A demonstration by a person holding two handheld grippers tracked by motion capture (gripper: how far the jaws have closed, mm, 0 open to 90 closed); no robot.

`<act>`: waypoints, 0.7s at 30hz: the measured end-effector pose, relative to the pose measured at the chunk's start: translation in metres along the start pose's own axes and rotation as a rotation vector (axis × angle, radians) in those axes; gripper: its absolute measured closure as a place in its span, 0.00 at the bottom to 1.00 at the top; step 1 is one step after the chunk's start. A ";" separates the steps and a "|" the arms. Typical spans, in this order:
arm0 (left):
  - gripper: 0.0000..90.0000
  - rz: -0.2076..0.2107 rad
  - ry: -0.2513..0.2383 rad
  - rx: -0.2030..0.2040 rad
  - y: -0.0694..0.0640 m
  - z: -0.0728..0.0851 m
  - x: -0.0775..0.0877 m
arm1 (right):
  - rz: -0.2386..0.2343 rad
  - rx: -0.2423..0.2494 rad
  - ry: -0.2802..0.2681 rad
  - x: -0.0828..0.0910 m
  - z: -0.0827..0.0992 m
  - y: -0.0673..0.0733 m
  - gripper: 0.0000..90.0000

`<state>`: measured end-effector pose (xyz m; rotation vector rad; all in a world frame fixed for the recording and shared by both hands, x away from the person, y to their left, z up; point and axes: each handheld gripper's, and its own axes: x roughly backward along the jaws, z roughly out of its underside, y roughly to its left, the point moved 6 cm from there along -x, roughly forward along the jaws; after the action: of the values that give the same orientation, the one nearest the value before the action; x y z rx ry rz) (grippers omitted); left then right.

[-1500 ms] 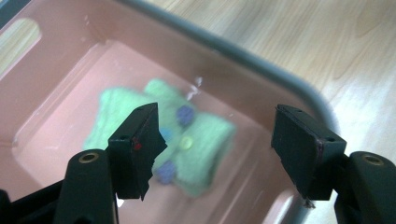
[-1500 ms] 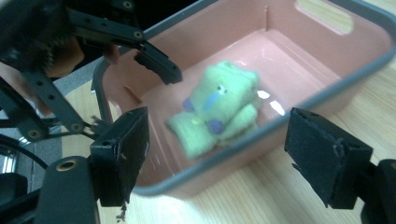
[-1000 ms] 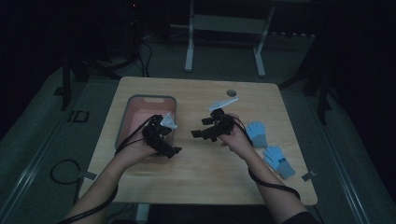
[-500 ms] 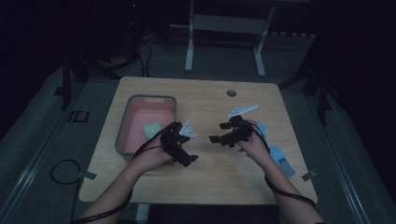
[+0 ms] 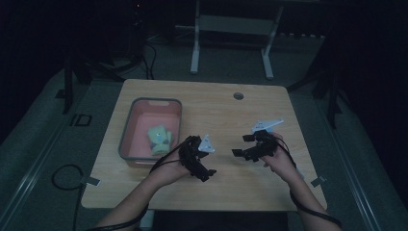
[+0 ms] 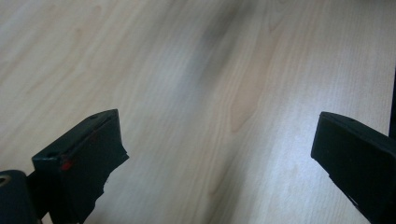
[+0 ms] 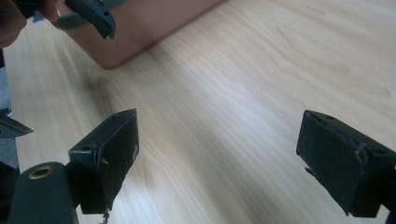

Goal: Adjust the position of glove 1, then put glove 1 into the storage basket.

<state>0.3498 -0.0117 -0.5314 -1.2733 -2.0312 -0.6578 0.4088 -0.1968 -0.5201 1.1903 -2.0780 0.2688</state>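
I am holding my left hand-held gripper [image 5: 208, 169] and right hand-held gripper [image 5: 242, 146] wide, nothing between the jaws, over the pale wood-grain worktop [image 5: 221, 110] near its front edge. The right jaws have just been opening. Green folded cloths [image 5: 159, 138] are lying in the pink-floored grey bin [image 5: 126, 139] by the left edge.

Both forearms were bare, with no sleeve on either. The left gripper [image 5: 204, 169] was a black, blocky frame with a pale grey three-cornered plate on top and a black cable trailing back along the arm. The right gripper [image 5: 242, 145] matched it: black body, grey three-cornered plate, black cable looping past the wrist. Up close, the jaws were matt black rectangular blocks with chipped edges; one left jaw bore small red marks, and a brass-coloured ring sat beside a jaw of each gripper.
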 end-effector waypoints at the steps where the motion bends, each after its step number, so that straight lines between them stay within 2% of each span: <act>1: 0.03 0.015 0.000 0.004 -0.002 0.001 -0.003 | 0.003 -0.009 0.010 0.002 0.004 -0.001 0.15; 2: 0.03 0.026 0.001 0.009 -0.005 0.002 -0.007 | 0.002 -0.015 0.023 0.004 0.008 -0.002 0.14; 5: 0.03 0.025 0.013 -0.008 -0.012 0.007 -0.017 | 0.011 -0.016 0.023 0.010 0.018 -0.004 0.13; 8: 0.03 0.030 0.000 0.000 -0.018 0.010 -0.023 | 0.036 -0.016 0.019 0.015 0.027 -0.006 0.13; 10: 0.03 0.020 -0.004 0.000 -0.020 0.013 -0.027 | 0.059 0.002 0.004 0.020 0.032 -0.007 0.16; 13: 0.03 0.018 -0.005 0.002 -0.025 0.018 -0.033 | 0.086 -0.007 0.000 0.028 0.039 -0.012 0.20; 14: 0.03 0.017 -0.008 0.004 -0.027 0.020 -0.035 | 0.099 -0.005 -0.004 0.031 0.042 -0.015 0.24; 18: 0.03 0.010 -0.014 0.009 -0.029 0.026 -0.039 | 0.134 -0.013 0.002 0.040 0.050 -0.021 0.26; 20: 0.03 -0.002 -0.034 0.022 -0.030 0.031 -0.041 | 0.190 -0.029 -0.003 0.049 0.058 -0.033 0.33; 21: 0.03 -0.008 -0.045 0.029 -0.030 0.033 -0.042 | 0.206 -0.057 -0.015 0.054 0.062 -0.040 0.39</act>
<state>0.3270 -0.0255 -0.5867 -1.2742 -2.0755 -0.6062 0.3943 -0.2856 -0.5354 0.9486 -2.2087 0.2953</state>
